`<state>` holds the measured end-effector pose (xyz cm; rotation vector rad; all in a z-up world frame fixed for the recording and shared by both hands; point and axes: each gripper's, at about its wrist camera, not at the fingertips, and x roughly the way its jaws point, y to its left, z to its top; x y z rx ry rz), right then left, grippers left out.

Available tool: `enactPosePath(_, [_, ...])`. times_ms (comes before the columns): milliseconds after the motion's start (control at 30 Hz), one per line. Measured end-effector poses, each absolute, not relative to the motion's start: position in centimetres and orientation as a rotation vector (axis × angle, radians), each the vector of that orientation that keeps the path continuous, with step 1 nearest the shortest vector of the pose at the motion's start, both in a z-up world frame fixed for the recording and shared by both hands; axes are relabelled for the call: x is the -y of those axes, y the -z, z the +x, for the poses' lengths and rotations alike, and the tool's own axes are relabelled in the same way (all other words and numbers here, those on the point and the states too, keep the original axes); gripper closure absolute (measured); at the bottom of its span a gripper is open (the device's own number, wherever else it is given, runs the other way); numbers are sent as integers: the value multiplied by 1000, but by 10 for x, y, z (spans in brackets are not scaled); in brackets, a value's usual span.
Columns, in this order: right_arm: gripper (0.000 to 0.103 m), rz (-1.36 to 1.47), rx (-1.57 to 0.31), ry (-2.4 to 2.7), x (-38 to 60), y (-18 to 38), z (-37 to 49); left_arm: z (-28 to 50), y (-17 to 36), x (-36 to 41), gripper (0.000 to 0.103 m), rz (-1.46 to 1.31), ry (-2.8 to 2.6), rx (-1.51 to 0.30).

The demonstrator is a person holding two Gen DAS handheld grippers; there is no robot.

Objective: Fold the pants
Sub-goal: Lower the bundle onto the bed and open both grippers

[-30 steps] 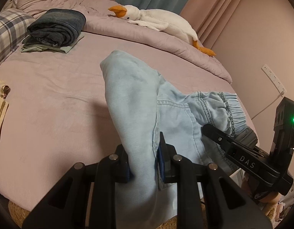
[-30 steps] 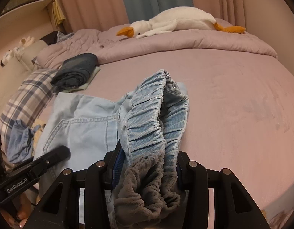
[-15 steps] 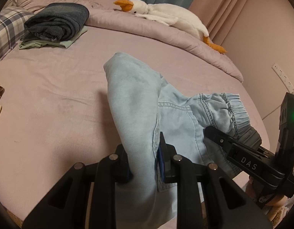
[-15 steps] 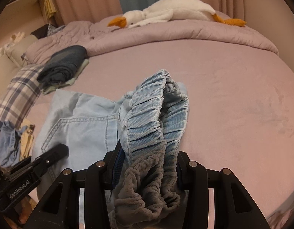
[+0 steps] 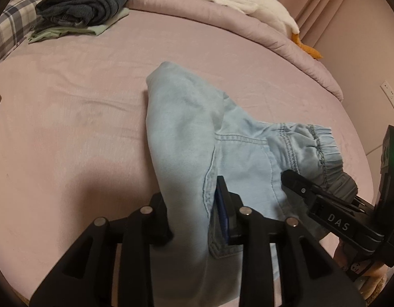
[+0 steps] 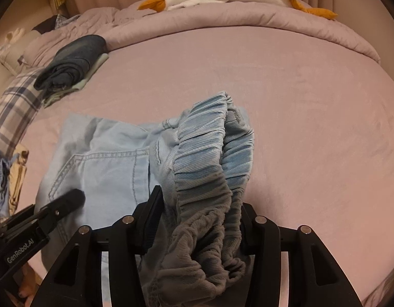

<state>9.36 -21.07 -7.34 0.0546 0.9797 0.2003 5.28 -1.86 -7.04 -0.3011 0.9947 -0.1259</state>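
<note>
Both grippers were carried forward over the bed point(image 5: 69, 117), the pants point(image 5: 186, 138) brought along. Left gripper point(image 5: 194, 204) fingers were clamped on denim, right gripper point(image 6: 199, 204) fingers on the waistband point(image 6: 209, 158); laying flat likely remained.

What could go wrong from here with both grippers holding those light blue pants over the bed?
1. The right gripper clamps a thick bunch of elastic waistband; part of that bundle could slip out, leaving the fold crooked.
2. The left gripper pinches the light blue pants by a narrow ridge of cloth near a seam, so the loose fabric below may sag or twist as it is laid on the bed.
3. The grippers sit close together and could bump.
</note>
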Motion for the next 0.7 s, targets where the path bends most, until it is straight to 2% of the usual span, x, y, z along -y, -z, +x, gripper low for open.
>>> enactPosePath(233, [48, 68, -983, -203, 214, 79, 94, 47, 77, 16, 65, -334, 107, -991])
enactPosePath(333, [47, 71, -989, -203, 215, 77, 92, 41, 73, 16, 56, -330, 92, -999])
enactPosePath(400, [43, 77, -993, -199, 218, 76, 90, 34, 69, 15, 40, -313, 77, -1006])
enactPosePath(467, [39, 85, -990, -196, 223, 73, 84, 27, 65, 12, 27, -306, 55, -1005])
enactPosePath(600, [37, 90, -954, -183, 231, 63, 71, 11, 47, 8, 12, -280, 26, -960])
enactPosePath(700, [25, 91, -898, -167, 241, 49, 57, -3, 27, 9, 1, -227, -1, -899])
